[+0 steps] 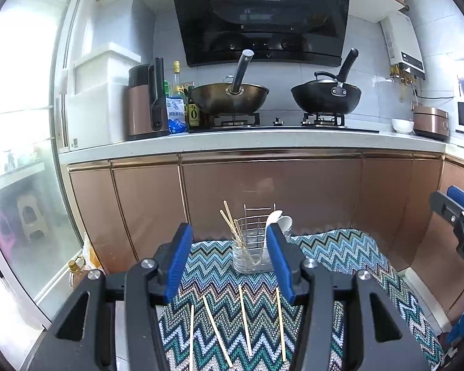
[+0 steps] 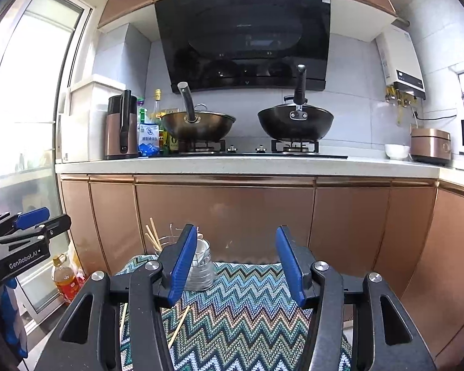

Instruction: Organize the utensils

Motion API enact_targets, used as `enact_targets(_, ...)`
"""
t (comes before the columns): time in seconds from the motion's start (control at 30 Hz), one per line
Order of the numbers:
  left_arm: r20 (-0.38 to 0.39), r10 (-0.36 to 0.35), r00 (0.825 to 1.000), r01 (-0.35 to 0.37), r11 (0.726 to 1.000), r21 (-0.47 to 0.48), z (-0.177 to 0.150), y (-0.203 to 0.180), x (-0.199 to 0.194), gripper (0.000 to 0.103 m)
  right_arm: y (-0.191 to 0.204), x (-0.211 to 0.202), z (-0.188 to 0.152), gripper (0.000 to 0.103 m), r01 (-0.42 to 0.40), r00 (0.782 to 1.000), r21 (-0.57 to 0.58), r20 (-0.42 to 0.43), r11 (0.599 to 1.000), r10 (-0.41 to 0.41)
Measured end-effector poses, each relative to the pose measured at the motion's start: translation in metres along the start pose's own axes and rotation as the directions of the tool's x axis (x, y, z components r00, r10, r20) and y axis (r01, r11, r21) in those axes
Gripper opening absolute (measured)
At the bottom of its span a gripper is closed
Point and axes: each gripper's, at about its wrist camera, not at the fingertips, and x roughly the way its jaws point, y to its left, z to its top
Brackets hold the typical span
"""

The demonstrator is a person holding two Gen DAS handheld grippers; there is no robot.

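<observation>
A clear glass holder with a wire rack (image 1: 253, 252) stands at the far edge of a zigzag-patterned cloth (image 1: 340, 256). It holds several wooden chopsticks (image 1: 232, 225) and white spoons (image 1: 278, 221). Several loose chopsticks (image 1: 245, 320) lie on the cloth in front of it. My left gripper (image 1: 229, 262) is open and empty, above the loose chopsticks. My right gripper (image 2: 236, 266) is open and empty, to the right of the holder (image 2: 201, 270). A loose chopstick (image 2: 179, 324) shows below its left finger.
Copper cabinet fronts (image 1: 263, 185) stand just behind the cloth-covered table. A counter above holds two woks (image 1: 229, 95), a kettle and bottles. An oil bottle (image 2: 65, 281) stands on the floor at left, by a glass door (image 1: 18, 154).
</observation>
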Motion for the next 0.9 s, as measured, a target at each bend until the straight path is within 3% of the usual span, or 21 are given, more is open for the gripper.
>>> enact_targets(0.9, -0.010, 0.006, 1.000, -0.006, 0.999, -0.041, -0.012, 0.010, -0.006, 0.048, 0.002, -0.003, -0.005, 0.053, -0.006, 1.000, -0.011, -0.004, 1.000, 0.006)
